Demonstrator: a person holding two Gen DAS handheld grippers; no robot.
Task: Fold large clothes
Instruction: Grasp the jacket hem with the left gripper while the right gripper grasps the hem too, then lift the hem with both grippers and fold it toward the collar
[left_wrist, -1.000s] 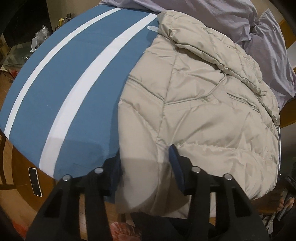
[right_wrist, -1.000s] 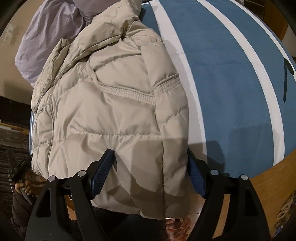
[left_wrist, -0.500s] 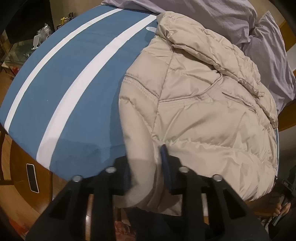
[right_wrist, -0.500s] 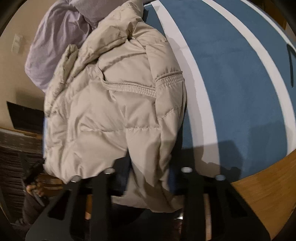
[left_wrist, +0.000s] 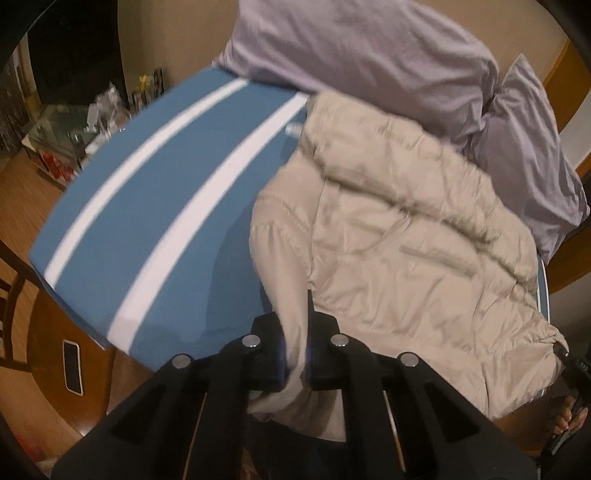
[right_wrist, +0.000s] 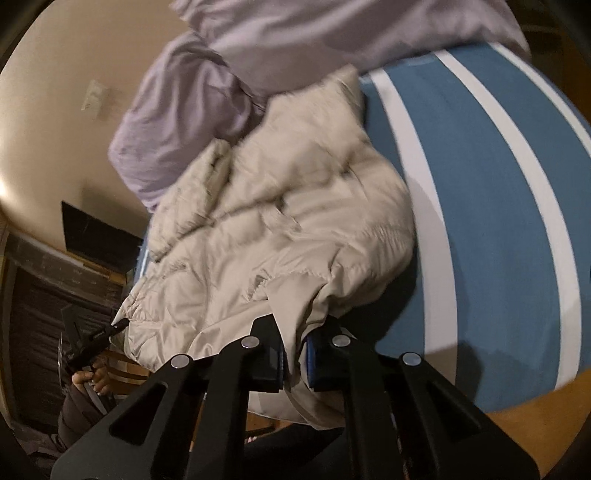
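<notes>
Jacket (left_wrist: 406, 236), beige puffer, bunched on blue white-striped cover (left_wrist: 155, 206) of a table, with wood rim showing at the near edge; bulk of it lies straight ahead of both sets of jaws and runs away from them toward the lilac bedding pile (left_wrist: 369, 48) at the far end. Left gripper (left_wrist: 297, 356) clenched on a pinch of the near hem, fabric squeezed between the jaws and drooping below them. Right gripper (right_wrist: 295, 360) likewise clamped on hem fabric, a fold rising out from between its jaws. Long axis of jacket looks roughly front-to-back from the jaws, collar end far, hem end near. From the left jaws the body spreads ahead and to the right; from the right jaws, ahead and to the left, so the garment sits between the two arms, about equally near to both. Judgement: hem is gripped at two corners, next move likely carries it forward over the body toward the collar. Both views motion-blurred. Phone (left_wrist: 72, 363) lies on wood off to the left of the left jaws.
</notes>
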